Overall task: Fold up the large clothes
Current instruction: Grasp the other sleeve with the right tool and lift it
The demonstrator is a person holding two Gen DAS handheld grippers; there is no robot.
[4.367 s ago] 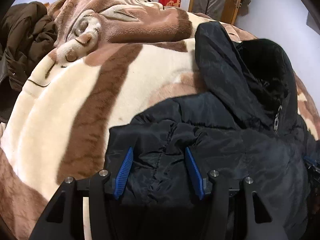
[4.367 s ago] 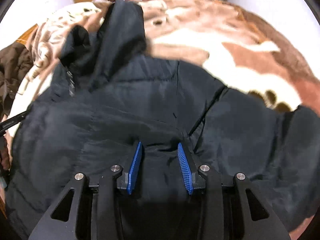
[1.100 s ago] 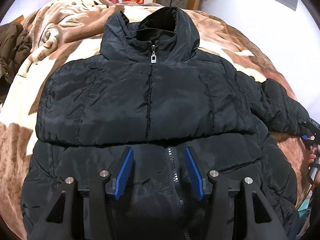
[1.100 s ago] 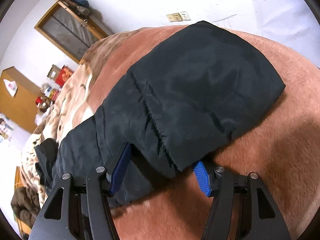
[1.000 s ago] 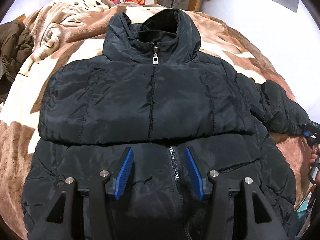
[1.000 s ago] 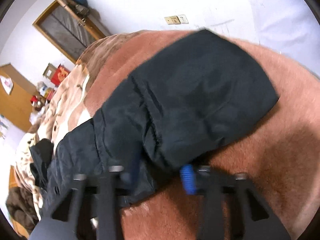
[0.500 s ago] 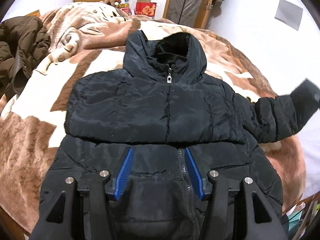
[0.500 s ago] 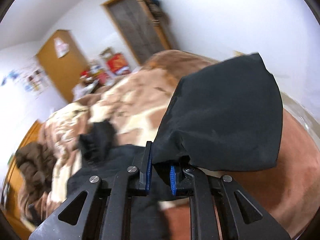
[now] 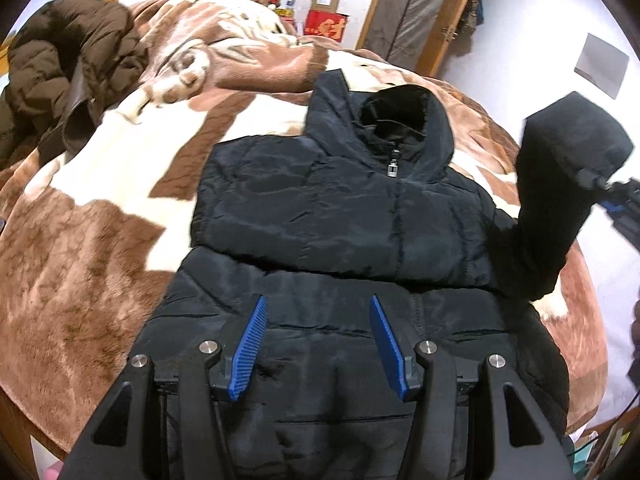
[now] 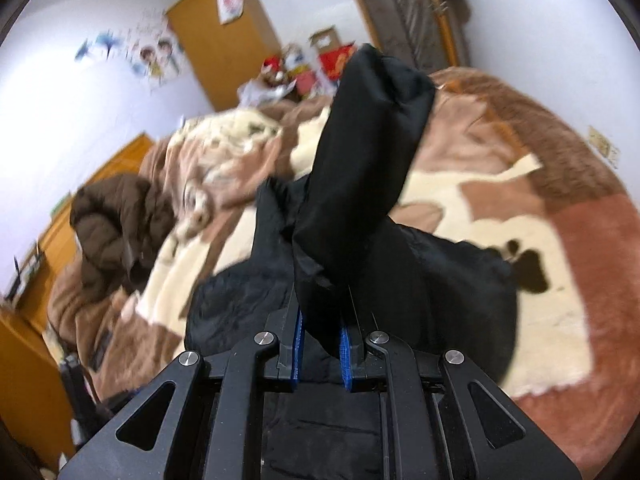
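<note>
A black hooded puffer jacket lies front up on the bed, zipped, its left sleeve folded across the chest. My left gripper is open and empty, hovering over the jacket's lower front. My right gripper is shut on the cuff of the jacket's right sleeve and holds it lifted above the bed. That raised sleeve also shows at the right of the left wrist view, with the right gripper at its end.
A brown and cream fleece blanket covers the bed. A brown puffer coat lies heaped at the far left, also in the right wrist view. Boxes and a wooden door stand beyond the bed. The bed's edge runs at right.
My right gripper closed on the sleeve cuff and lifted it off the bed, swinging it up and inward. My left gripper pulled back and higher, still open.
</note>
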